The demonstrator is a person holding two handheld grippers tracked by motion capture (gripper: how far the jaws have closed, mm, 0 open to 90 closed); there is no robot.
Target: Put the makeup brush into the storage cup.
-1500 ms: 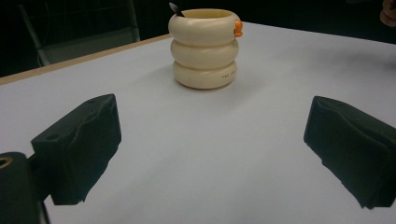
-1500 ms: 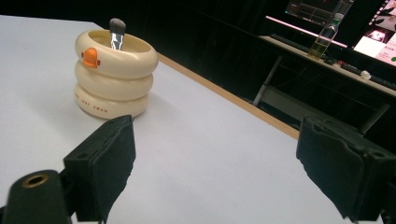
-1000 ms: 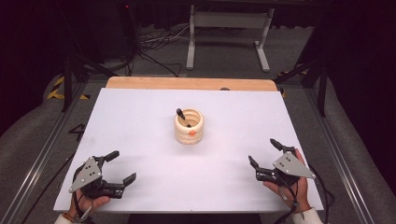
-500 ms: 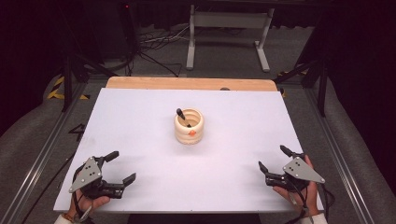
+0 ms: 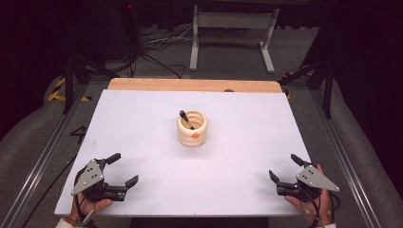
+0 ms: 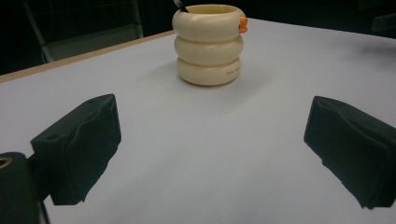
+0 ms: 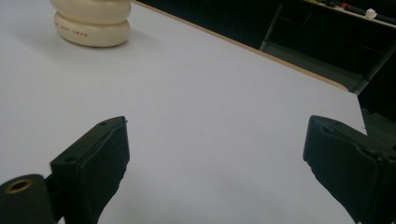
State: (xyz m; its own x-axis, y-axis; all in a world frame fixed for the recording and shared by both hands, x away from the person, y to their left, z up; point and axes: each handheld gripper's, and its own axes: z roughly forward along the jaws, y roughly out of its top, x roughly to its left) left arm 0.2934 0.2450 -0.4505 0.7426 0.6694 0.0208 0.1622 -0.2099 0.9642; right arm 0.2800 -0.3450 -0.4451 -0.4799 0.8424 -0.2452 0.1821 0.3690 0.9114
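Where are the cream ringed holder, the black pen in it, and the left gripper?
cream ringed holder (image 5: pixel 192 134), high view, on its middle ring
black pen (image 5: pixel 184 117), high view, on its upper shaft
left gripper (image 5: pixel 122 168), high view, midway between its open fingertips

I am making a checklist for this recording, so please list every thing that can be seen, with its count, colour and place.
ringed holder: one, cream, three stacked rings, upright near the table's middle
pen: one, black, standing tilted inside the holder
small knob: one, orange, on the holder's side near its rim
table: one, white top with a wooden far edge
metal stand: one, grey, on the floor behind the table
cables: several, dark and white, on the floor behind the table
left claw: one, black, open, near left corner
right claw: one, black, open, near right corner
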